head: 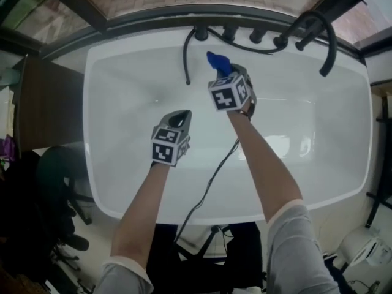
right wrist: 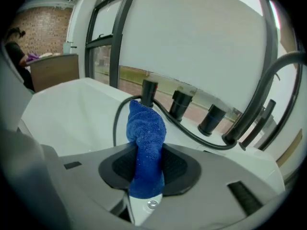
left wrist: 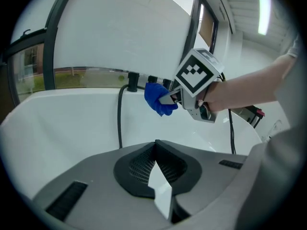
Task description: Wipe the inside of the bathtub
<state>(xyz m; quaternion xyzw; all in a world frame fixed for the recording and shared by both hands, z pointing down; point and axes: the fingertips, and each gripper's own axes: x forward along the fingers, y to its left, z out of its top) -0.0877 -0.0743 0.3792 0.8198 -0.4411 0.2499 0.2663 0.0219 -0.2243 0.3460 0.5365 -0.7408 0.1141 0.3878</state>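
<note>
Head view: right gripper (head: pixel 227 74) fingers clamp bunched blue terry cloth (head: pixel 217 62) near white bathtub's (head: pixel 122 121) far rim; left gripper (head: pixel 177 117) clenched, empty, mid-basin.

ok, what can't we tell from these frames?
- Whether the blue cloth touches the bathtub: head view, right hand-held gripper covers the contact.
- Bathtub floor: head view, both arms cover part.
- End of the faucet: right gripper view, cut off at the right edge.

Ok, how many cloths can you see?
1: the blue cloth, clamped in the right gripper, up by the black fittings at the tub's far end. The left gripper is shut, empty. The arms may hide part of the tub floor.
</note>
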